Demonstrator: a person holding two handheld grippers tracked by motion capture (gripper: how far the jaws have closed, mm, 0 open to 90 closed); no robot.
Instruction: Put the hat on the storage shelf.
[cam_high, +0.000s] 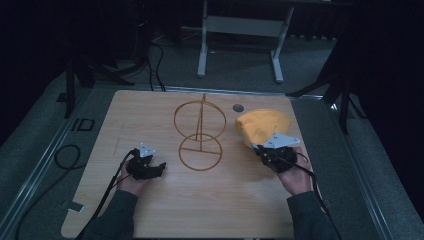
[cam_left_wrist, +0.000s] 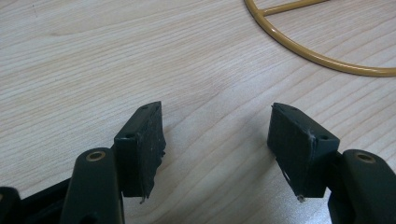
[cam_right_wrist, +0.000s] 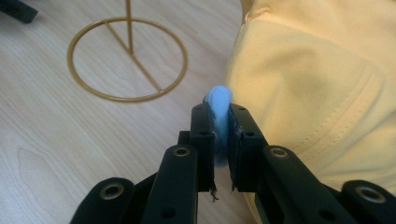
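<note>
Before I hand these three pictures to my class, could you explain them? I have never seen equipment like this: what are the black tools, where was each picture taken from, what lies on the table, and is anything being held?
A person sits at a wooden table and holds a hand tool with two black jaws in each hand. The wide picture comes from a camera above, looking down. The other two come from small cameras riding on the tools, looking along their jaws.

On the table stands a gold wire stand, with a ring base, an upright rod and a second ring higher up. Beside it lies a yellow cloth cap.

The left gripper rests over bare wood with its jaws apart, holding nothing. The right gripper has its jaws closed on a light blue part at the cap's edge, so it grips the cap.
</note>
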